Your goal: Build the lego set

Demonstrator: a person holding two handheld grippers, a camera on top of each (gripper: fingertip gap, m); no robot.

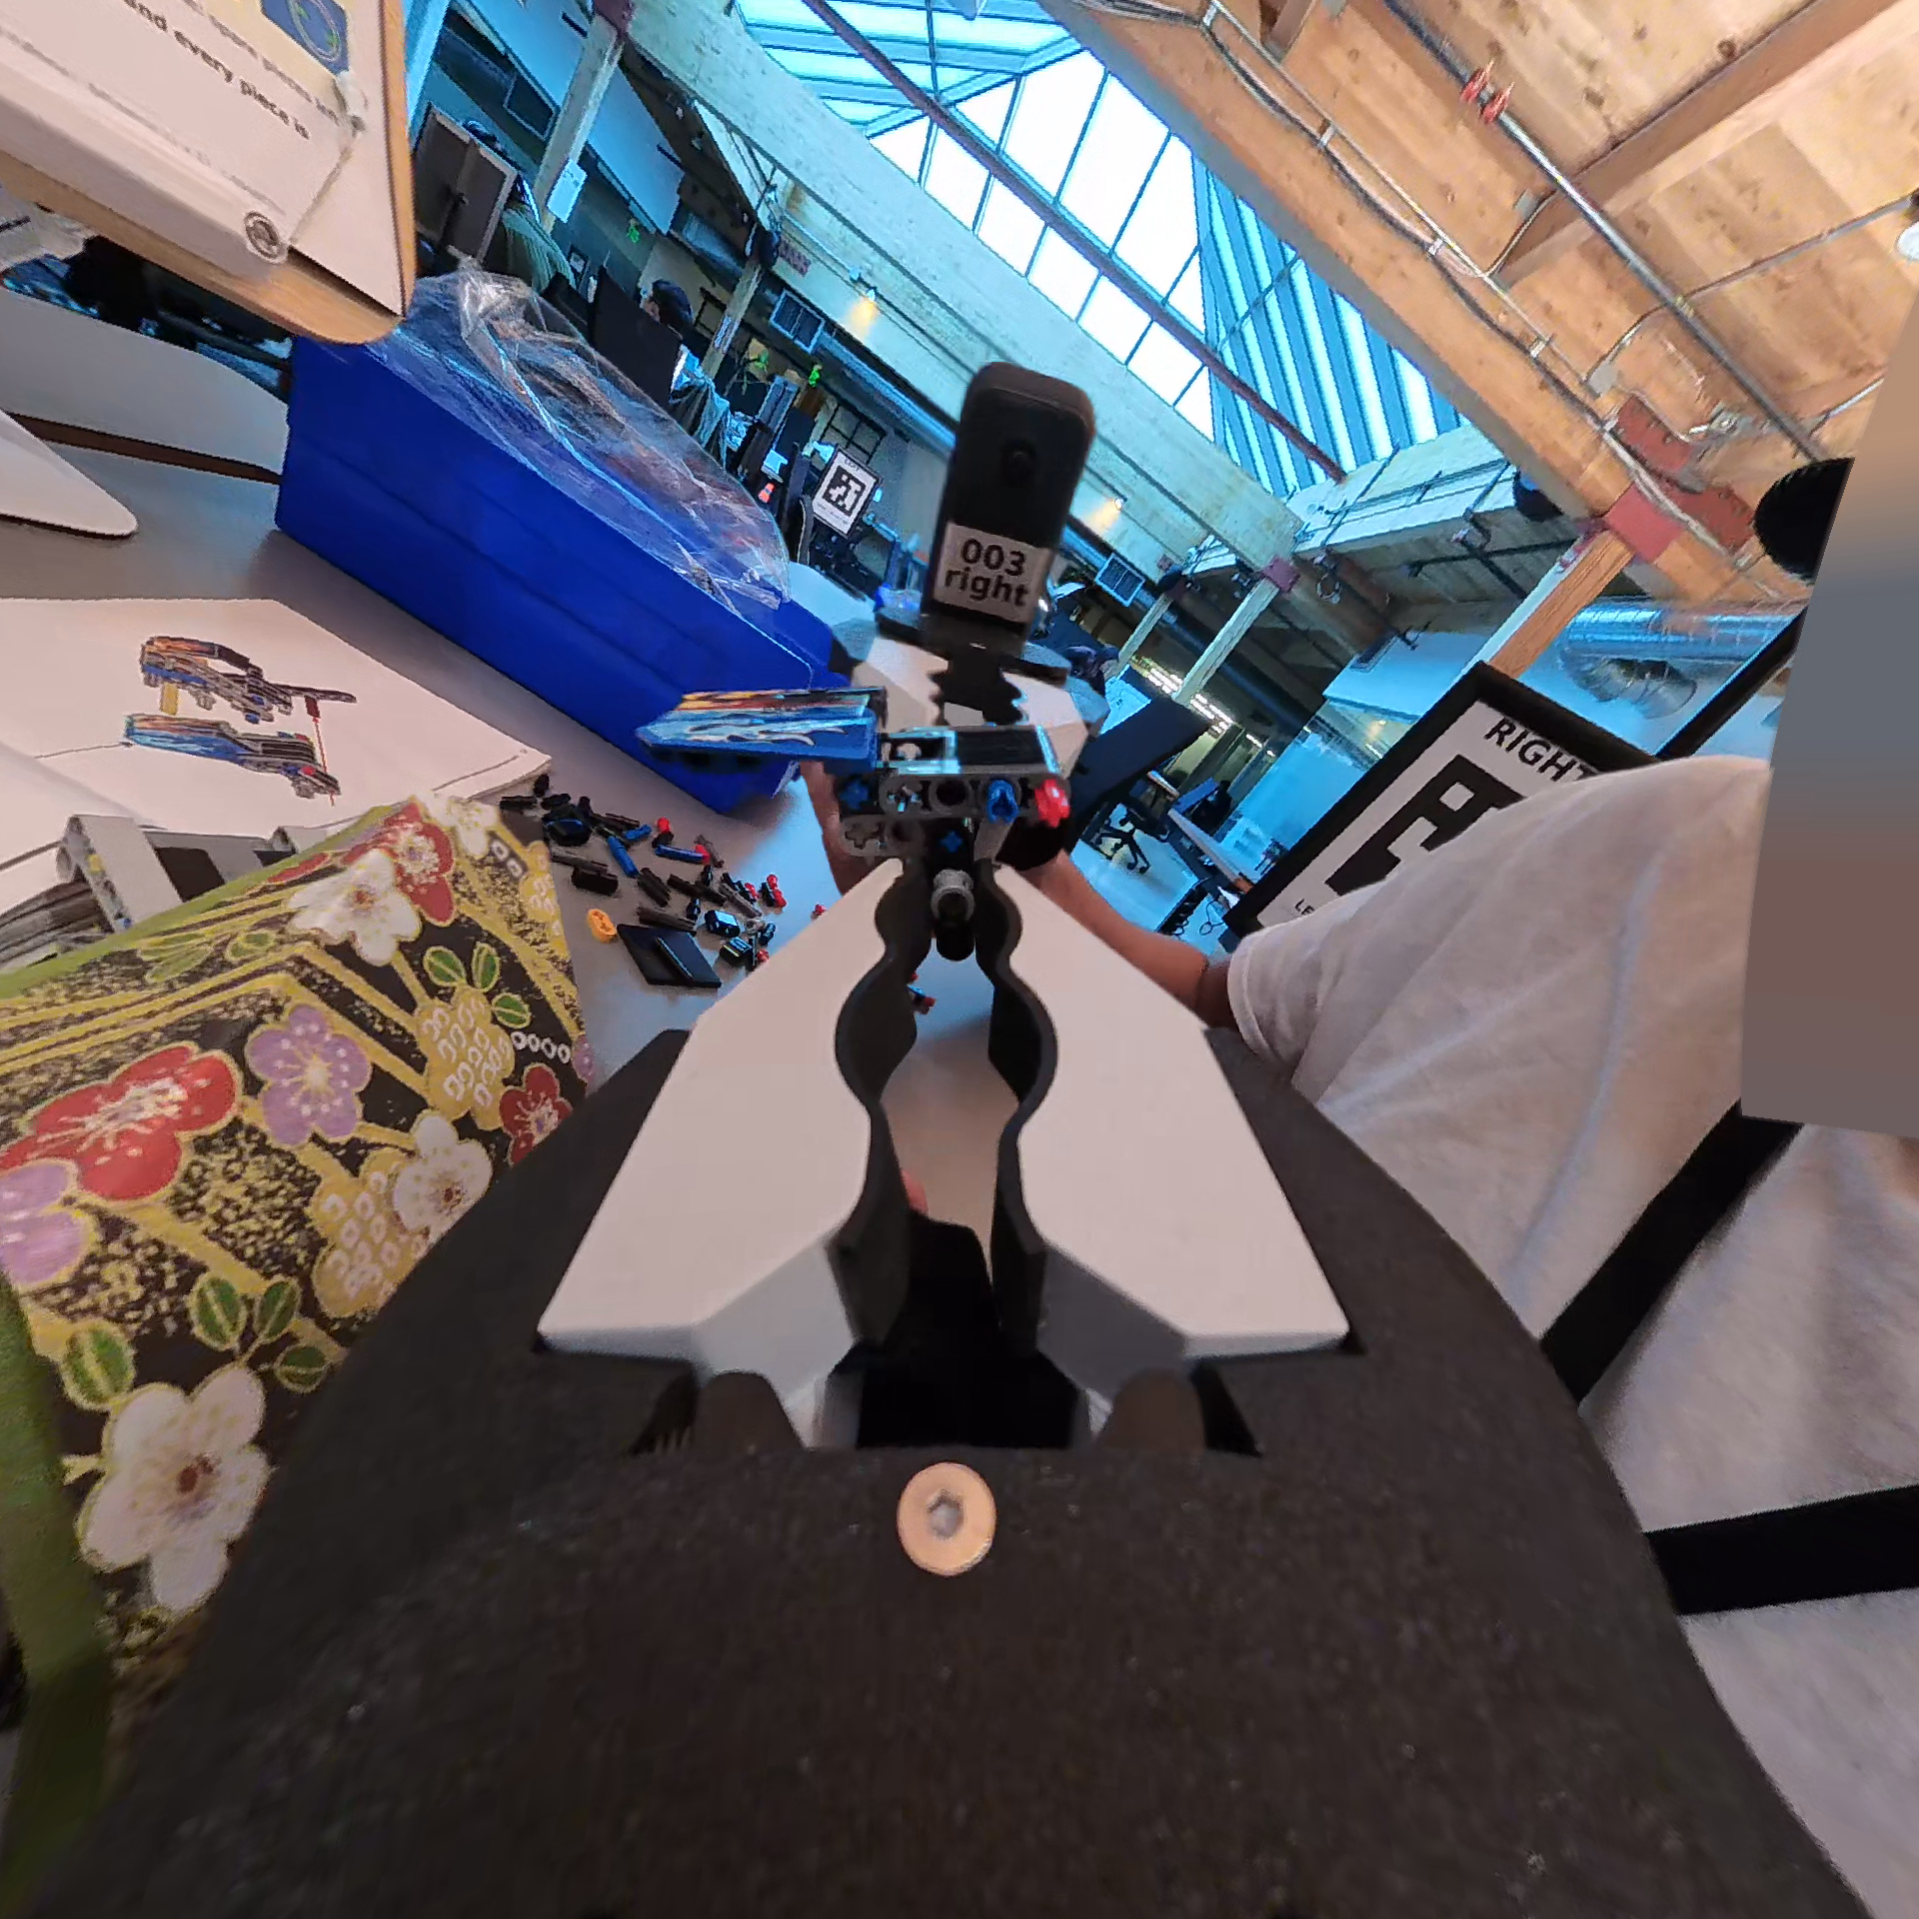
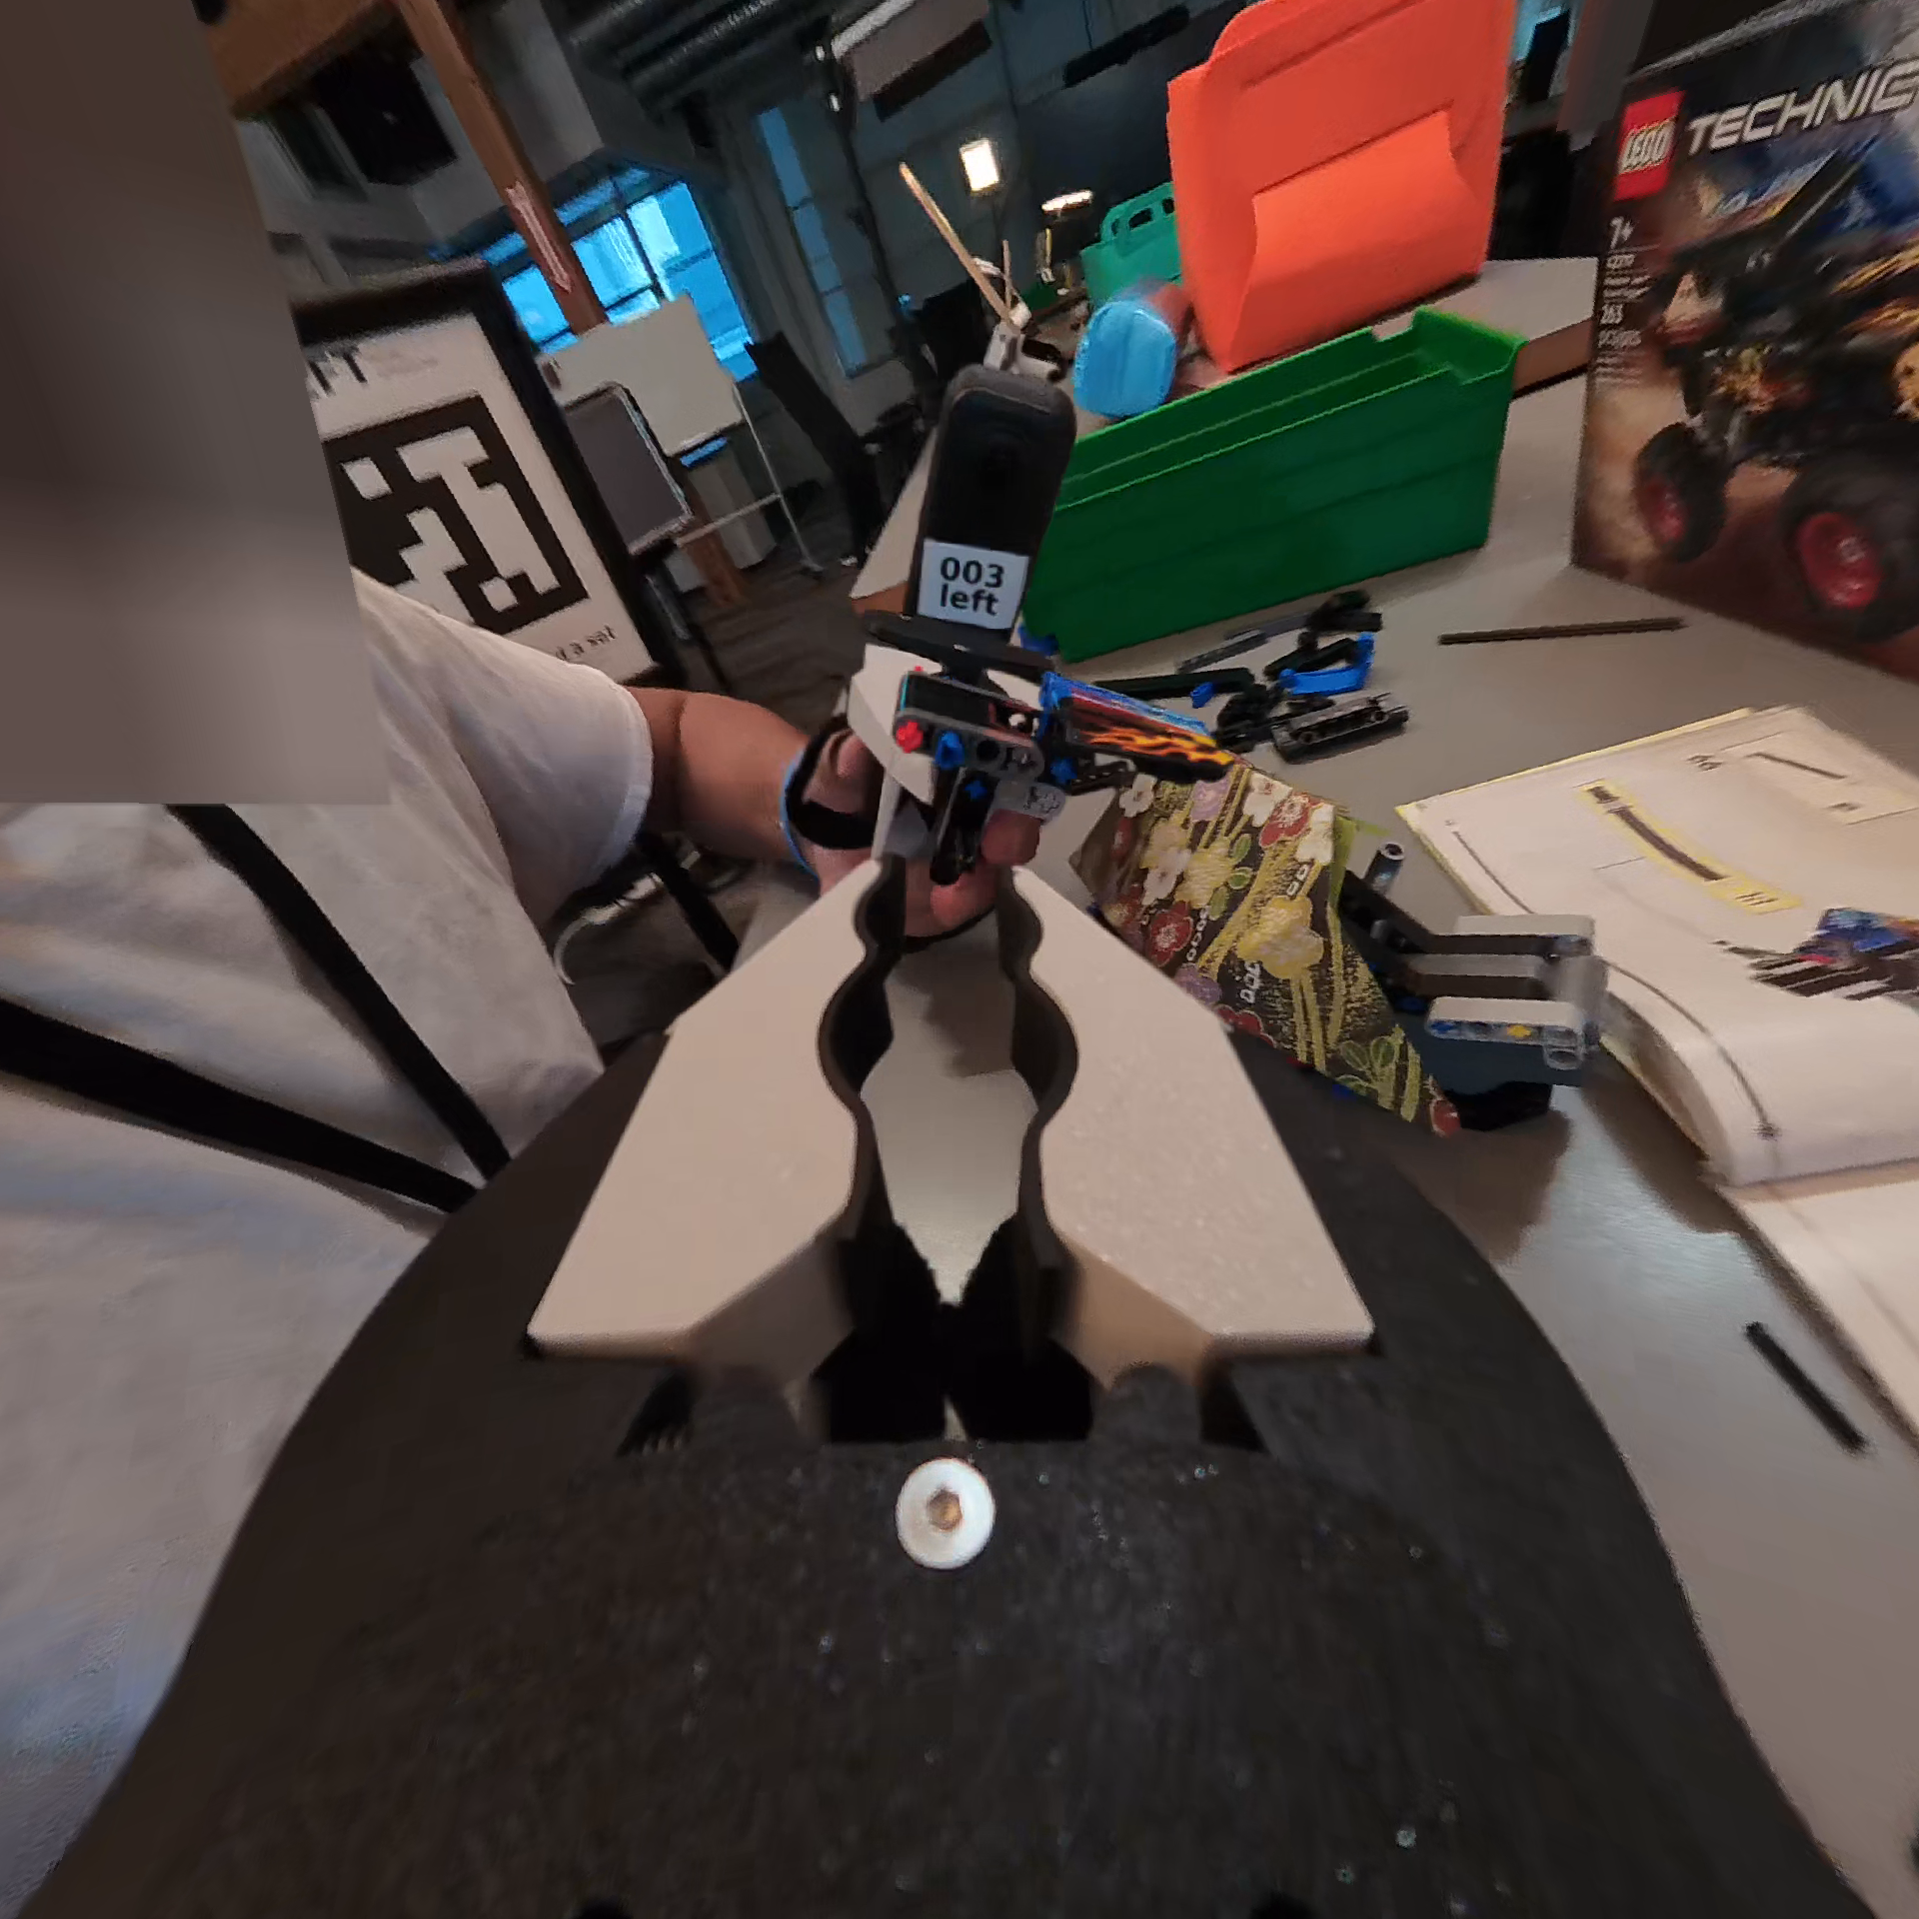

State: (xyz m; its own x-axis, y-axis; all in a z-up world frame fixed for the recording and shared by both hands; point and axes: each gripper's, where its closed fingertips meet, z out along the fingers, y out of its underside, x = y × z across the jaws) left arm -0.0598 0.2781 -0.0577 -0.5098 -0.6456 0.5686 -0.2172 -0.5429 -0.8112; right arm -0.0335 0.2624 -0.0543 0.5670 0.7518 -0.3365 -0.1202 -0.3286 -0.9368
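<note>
A small lego assembly (image 1: 950, 784) is held in the air between my two grippers, which face each other. It has a grey beam with blue pins and a red pin, and a blue flame-printed panel (image 1: 763, 727) sticking out to the left. My left gripper (image 1: 947, 895) is shut on a grey stub at the assembly's underside. In the right wrist view the assembly (image 2: 987, 742) sits just past my right gripper (image 2: 943, 877), whose tips close around its black lower part. The flame panel (image 2: 1142, 739) points right there.
Loose lego pieces (image 1: 665, 883) lie on the grey table by an open instruction booklet (image 1: 239, 706), a blue bin (image 1: 519, 561) and a floral-patterned box (image 1: 260, 1090). The right wrist view shows a grey sub-assembly (image 2: 1495, 987), a green bin (image 2: 1277, 498), the set's box (image 2: 1765, 363) and more pieces (image 2: 1298, 685). A person in a white shirt (image 2: 312, 883) stands close.
</note>
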